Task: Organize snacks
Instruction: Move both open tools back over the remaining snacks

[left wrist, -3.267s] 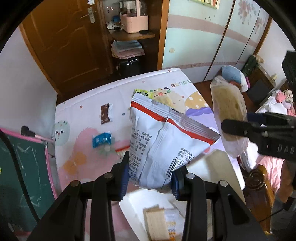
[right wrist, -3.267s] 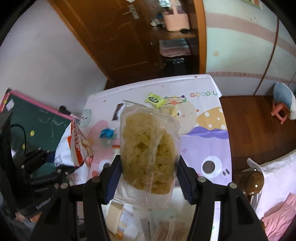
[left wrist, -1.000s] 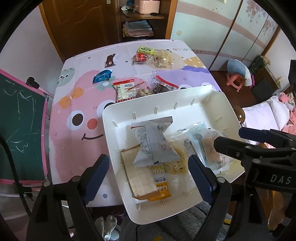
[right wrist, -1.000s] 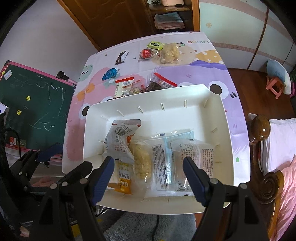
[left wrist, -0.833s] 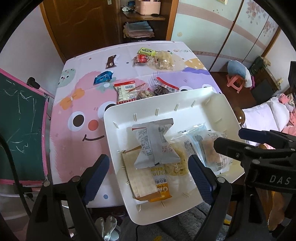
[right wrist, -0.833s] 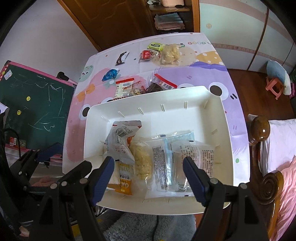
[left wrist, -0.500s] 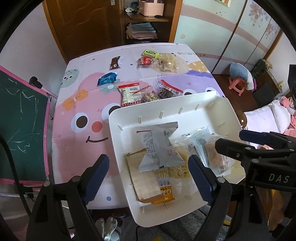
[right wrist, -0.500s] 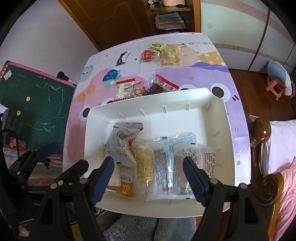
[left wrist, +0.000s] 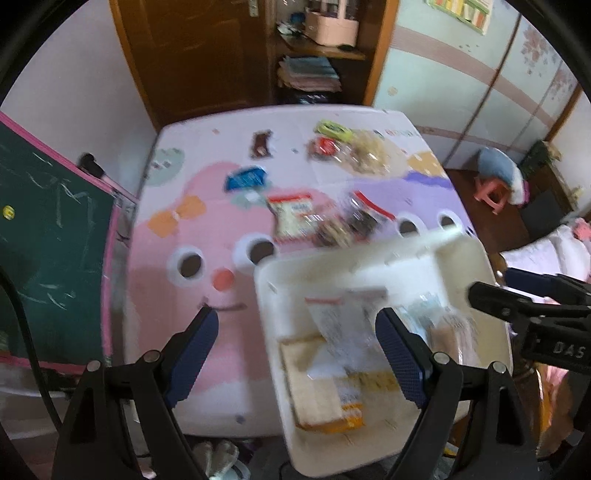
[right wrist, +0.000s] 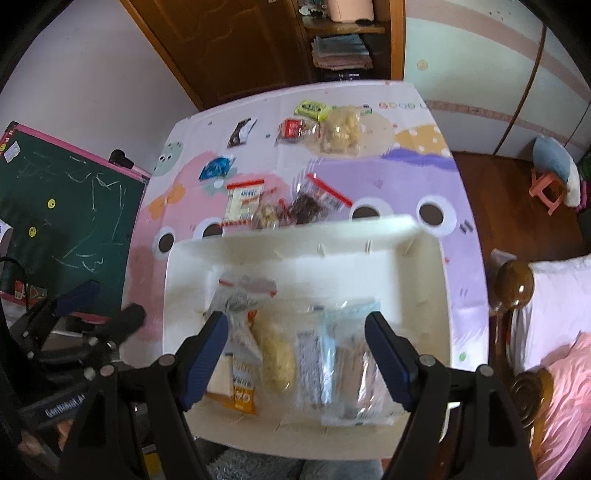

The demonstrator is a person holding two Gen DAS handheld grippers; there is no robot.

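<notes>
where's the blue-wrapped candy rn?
Blue-wrapped candy lies on the tablecloth's far left part in the right wrist view, beyond the white tray, left of the red-striped packet.

Room contents, as seen from beside the worktop (right wrist: pixel 424 177), which wears a pastel cartoon-face cover:
- Dark wooden door (left wrist: pixel 192 55) at the far wall, plain white wall (right wrist: pixel 92 74) to its left.
- Open wooden shelf (left wrist: pixel 317 51) with a pink box (left wrist: pixel 332 27) above, folded cloths (right wrist: pixel 341 51) below.
- Pale blue wardrobe panels (right wrist: pixel 480 66) with pink bands.
- Green chalkboard (right wrist: pixel 70 206), pink-framed, scribbled in chalk.
- Wooden floor (right wrist: pixel 513 206); small pink stool (right wrist: pixel 546 188) carrying a blue cushion (right wrist: pixel 552 157).
- Carved wooden bedpost (right wrist: pixel 515 284), white and pink bedding (right wrist: pixel 554 332).
</notes>
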